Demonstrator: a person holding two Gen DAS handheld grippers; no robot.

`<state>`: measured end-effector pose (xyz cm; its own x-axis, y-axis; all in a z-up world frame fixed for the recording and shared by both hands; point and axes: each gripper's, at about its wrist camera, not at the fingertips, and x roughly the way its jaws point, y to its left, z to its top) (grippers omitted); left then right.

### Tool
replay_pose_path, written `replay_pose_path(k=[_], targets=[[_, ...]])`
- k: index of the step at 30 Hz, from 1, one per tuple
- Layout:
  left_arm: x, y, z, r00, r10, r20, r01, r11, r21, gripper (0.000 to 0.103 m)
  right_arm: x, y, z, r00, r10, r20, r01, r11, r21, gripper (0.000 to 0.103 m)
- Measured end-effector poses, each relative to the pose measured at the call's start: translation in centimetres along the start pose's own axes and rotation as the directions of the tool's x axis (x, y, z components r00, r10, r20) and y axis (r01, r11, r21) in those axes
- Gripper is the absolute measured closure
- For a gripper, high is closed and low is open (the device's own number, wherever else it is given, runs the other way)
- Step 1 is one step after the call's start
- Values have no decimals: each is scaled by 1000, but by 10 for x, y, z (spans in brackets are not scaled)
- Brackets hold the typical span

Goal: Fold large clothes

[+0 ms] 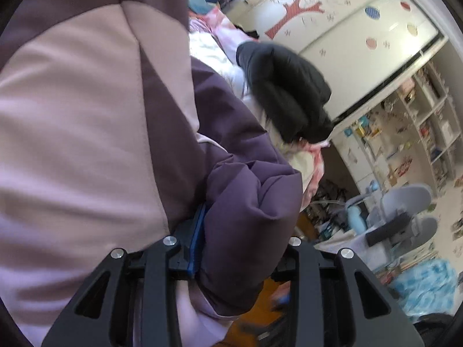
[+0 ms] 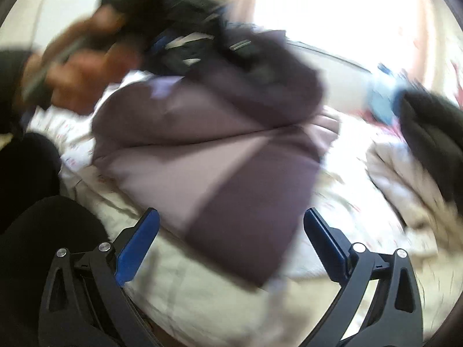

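Note:
A puffy jacket in dark purple and pale pink fills the left wrist view (image 1: 86, 121). My left gripper (image 1: 240, 248) is shut on a thick purple fold of the jacket, held up off the bed; its right finger is hidden behind the cloth. In the blurred right wrist view the jacket (image 2: 208, 150) lies partly on the bed (image 2: 188, 289), its far end lifted by the left gripper (image 2: 179, 49) and the hand that holds it. My right gripper (image 2: 231, 245) is open and empty, just in front of the jacket's near edge.
A black garment lies further back on the bed (image 1: 286, 92), and shows at the right edge of the right wrist view (image 2: 434, 121). A white wardrobe (image 1: 347, 29), shelves (image 1: 419, 133) and a grey chair (image 1: 405, 219) stand beyond the bed.

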<state>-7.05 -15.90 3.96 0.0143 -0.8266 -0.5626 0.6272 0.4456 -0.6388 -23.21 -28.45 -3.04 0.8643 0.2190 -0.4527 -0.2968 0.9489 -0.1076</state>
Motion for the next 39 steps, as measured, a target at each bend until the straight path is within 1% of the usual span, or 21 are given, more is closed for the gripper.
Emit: replay_pose_path(k=[4, 7, 10, 11, 12, 14, 16, 17, 19, 20, 22, 24, 25, 27, 28, 30, 33, 35, 36, 38, 39], targets=[[14, -19, -11, 997, 68, -33, -65, 994, 87, 68, -30, -35, 8, 995, -20, 101, 7, 992, 124, 7], [27, -33, -14, 987, 139, -75, -123, 976, 181, 68, -42, -46, 23, 988, -36, 150, 13, 988, 155, 7], [34, -46, -22, 964, 258, -66, -228, 928, 295, 68, -40, -52, 36, 987, -18, 160, -9, 986, 164, 7], [35, -53, -26, 952, 302, -41, -272, 901, 338, 69, -39, -56, 39, 986, 0, 169, -31, 983, 181, 7], [35, -55, -28, 948, 318, -33, -286, 891, 353, 67, -37, -58, 44, 986, -3, 169, -31, 980, 198, 7], [32, -56, -36, 939, 344, -14, -310, 864, 397, 67, -33, -70, 53, 978, 67, 198, -118, 959, 257, 7], [24, -52, -38, 946, 324, -11, -295, 872, 391, 67, -35, -78, 67, 969, 79, 235, -145, 949, 281, 7], [19, -47, -39, 953, 302, -13, -276, 886, 372, 67, -33, -80, 73, 970, 79, 230, -143, 951, 274, 7], [13, -43, -42, 960, 281, -6, -261, 898, 355, 67, -21, -81, 89, 973, 128, 190, -174, 953, 248, 7], [11, -45, -45, 959, 285, -2, -265, 894, 361, 67, -16, -82, 94, 977, 136, 167, -174, 956, 236, 7], [7, -51, -52, 955, 298, -4, -273, 880, 390, 67, 6, -81, 99, 989, 137, 54, -145, 967, 207, 7], [1, -58, -57, 955, 295, -33, -256, 874, 414, 67, 23, -87, 92, 988, 153, -19, -145, 965, 219, 7], [-6, -59, -57, 959, 276, -58, -228, 880, 417, 67, 29, -90, 85, 986, 156, -65, -137, 963, 234, 7], [-34, -56, -53, 978, 196, -74, -155, 915, 373, 67, 32, -99, 65, 985, 133, -109, -102, 962, 254, 7], [-49, -51, -46, 984, 172, -54, -144, 928, 344, 67, 35, -104, 52, 980, 140, -142, -98, 958, 269, 7], [-80, -38, -24, 985, 167, 51, -174, 944, 279, 66, 40, -105, 39, 974, 153, -164, -104, 956, 275, 7], [-107, 2, 19, 945, 236, 228, -261, 961, 89, 64, 42, -103, 35, 976, 152, -158, -105, 957, 271, 7], [-90, 26, 42, 936, 271, 227, -286, 957, 38, 64, 43, -101, 33, 976, 152, -158, -105, 956, 274, 7], [-77, 31, 46, 943, 264, 203, -276, 961, 33, 64, 44, -100, 29, 975, 150, -162, -102, 957, 273, 7], [-33, 28, 48, 945, 296, 139, -310, 946, 91, 63, 44, -101, 19, 972, 145, -184, -89, 956, 280, 7], [-17, 22, 48, 945, 308, 111, -320, 939, 125, 59, 46, -104, 17, 970, 148, -191, -88, 953, 289, 7]])
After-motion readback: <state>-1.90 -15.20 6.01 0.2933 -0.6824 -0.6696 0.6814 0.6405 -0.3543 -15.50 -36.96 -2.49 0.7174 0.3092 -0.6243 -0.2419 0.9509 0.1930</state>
